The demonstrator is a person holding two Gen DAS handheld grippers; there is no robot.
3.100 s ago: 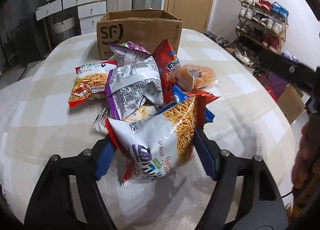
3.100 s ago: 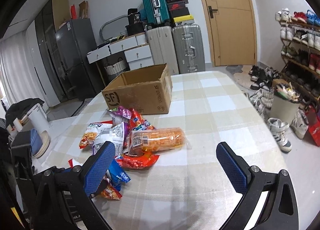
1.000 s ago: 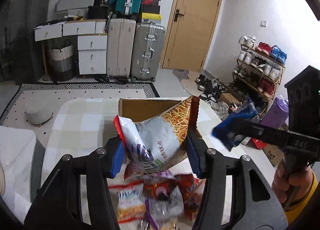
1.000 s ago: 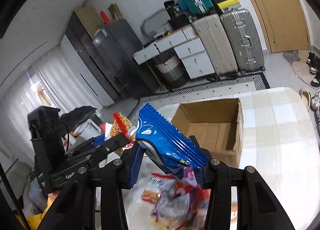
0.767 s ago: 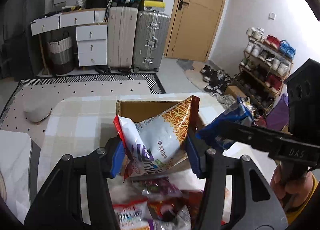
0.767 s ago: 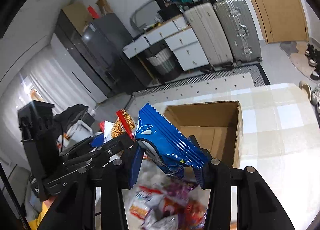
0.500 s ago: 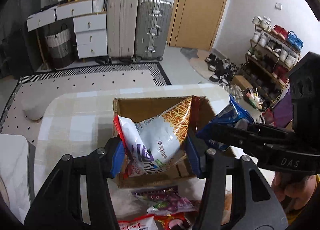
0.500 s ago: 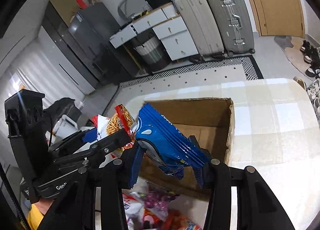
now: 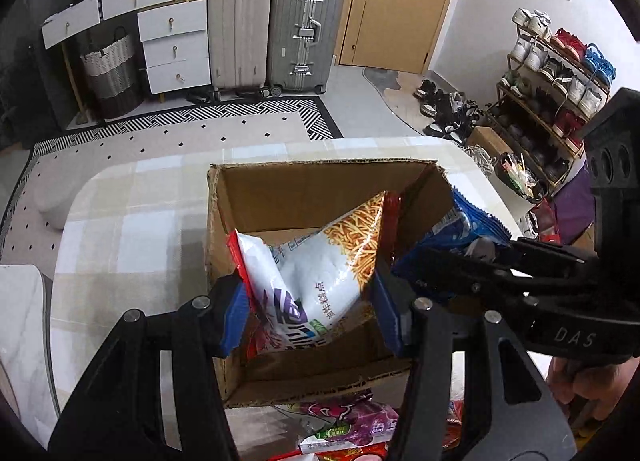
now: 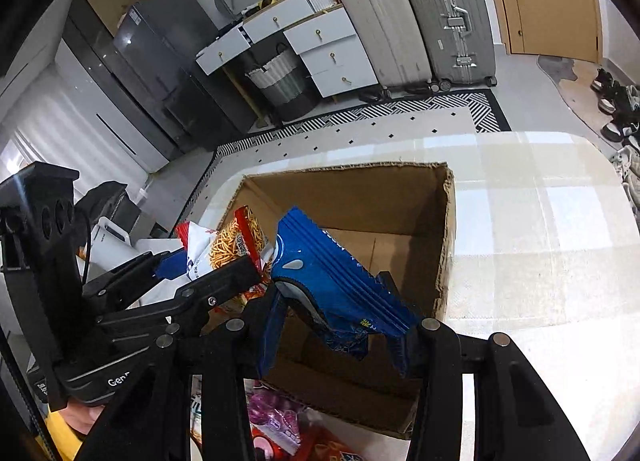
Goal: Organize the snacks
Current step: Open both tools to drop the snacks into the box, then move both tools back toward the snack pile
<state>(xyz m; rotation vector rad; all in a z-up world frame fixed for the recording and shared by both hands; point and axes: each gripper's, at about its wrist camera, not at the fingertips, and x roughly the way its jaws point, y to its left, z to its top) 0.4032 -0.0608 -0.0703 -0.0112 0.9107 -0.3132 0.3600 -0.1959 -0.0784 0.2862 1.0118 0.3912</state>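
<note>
Left wrist view: left gripper (image 9: 310,311) has its jaws clamped on the noodle bag (image 9: 316,265), which hangs over the open box (image 9: 320,185), long axis tilted up to the right. Right gripper (image 10: 334,335) is pinching the blue bag (image 10: 336,285) the same way, just beside it, over the box's right half. Box sits straight below both, so I'd guess it's just let go and drop. More snacks (image 9: 348,419) wait on the counter (image 9: 132,221) nearer the camera.

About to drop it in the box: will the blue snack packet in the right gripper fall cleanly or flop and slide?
The blue packet looks floppy: its loose end droops below the fingers. Its glossy film probably slides easily. Likely light, so it may flutter rather than drop straight into the cardboard box.
</note>
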